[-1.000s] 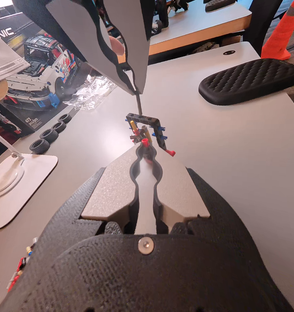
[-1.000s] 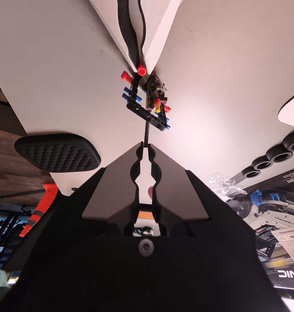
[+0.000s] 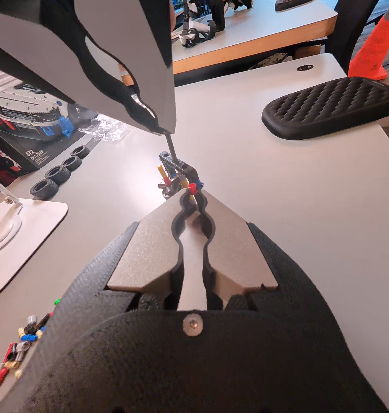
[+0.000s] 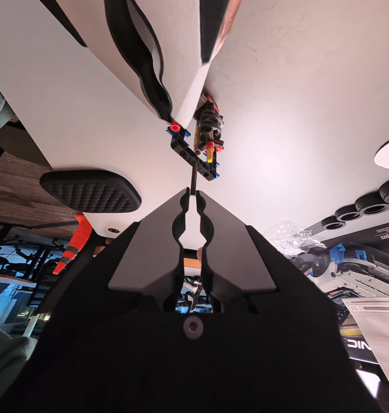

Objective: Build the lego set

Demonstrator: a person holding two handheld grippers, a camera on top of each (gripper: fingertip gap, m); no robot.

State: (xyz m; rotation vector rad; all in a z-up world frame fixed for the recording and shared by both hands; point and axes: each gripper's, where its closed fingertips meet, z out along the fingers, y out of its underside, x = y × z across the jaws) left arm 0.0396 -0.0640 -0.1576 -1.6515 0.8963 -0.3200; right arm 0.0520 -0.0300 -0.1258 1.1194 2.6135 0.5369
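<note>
A small lego assembly [image 3: 178, 172] of a black L-shaped beam with blue, red and yellow pins is held just above the white table [image 3: 267, 178]. My left gripper [image 3: 192, 194] is shut on its near end, by a red pin. My right gripper [image 3: 164, 131] comes in from the upper left, shut on a thin black axle [image 3: 171, 145] whose far end meets the black beam. In the right wrist view, my right gripper [image 4: 191, 192] pinches the axle [image 4: 194, 178], which points at the assembly [image 4: 195, 156]. The left gripper [image 4: 180, 120] is beyond it.
Several black tyres [image 3: 59, 174] lie to the left beside the set's box [image 3: 32, 134] and a crumpled clear bag [image 3: 108, 131]. A black padded rest [image 3: 332, 109] lies at the right. Loose pieces [image 3: 21, 344] sit at the near left, and a white stand base [image 3: 14, 237] stands there too. About 6 cm separates my left fingertips from my right.
The right gripper with the axle has come closer and lower over the assembly. The assembly has turned a little in the left gripper's hold. Both grips are unchanged.
</note>
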